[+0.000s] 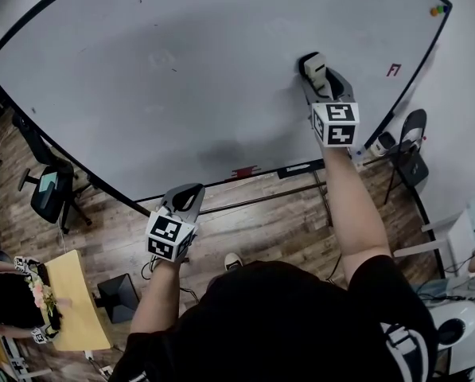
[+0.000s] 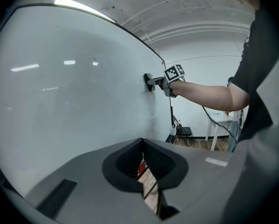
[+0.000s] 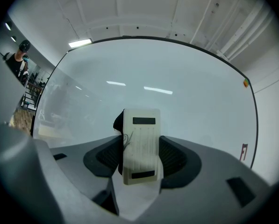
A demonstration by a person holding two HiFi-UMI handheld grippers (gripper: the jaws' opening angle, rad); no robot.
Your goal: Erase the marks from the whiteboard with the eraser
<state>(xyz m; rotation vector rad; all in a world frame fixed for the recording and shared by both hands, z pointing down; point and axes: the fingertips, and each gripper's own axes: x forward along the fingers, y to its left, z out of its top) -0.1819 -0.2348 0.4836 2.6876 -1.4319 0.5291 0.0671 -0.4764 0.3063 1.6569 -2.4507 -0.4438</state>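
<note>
- While the L gripper (image 1: pixel 188 194) hangs low at the bottom edge of the whiteboard (image 1: pixel 181 70), its jaws sit shut to a thin slit, w/ nothing between them and only a strip of floor showing through.
- R gripper (image 3: pixel 139 153) is up at the board's right part, jaws clamped on both sides of the cream eraser (image 3: pixel 140 143).
- Eraser stands upright btwn the jaws, far face against the board surface. A dark felt edge shows at its left.
- Board is mostly clean, w/ faint grey smudges near centre and a small red mark (image 1: pixel 393 70) right of the eraser, near the frame.
- Coloured magnets (image 1: pixel 437 10) sit at the board's top-right corner.
- Farther off, left — an office chair (image 1: pixel 48 191) on the wood floor (image 1: pixel 261 221).
</note>
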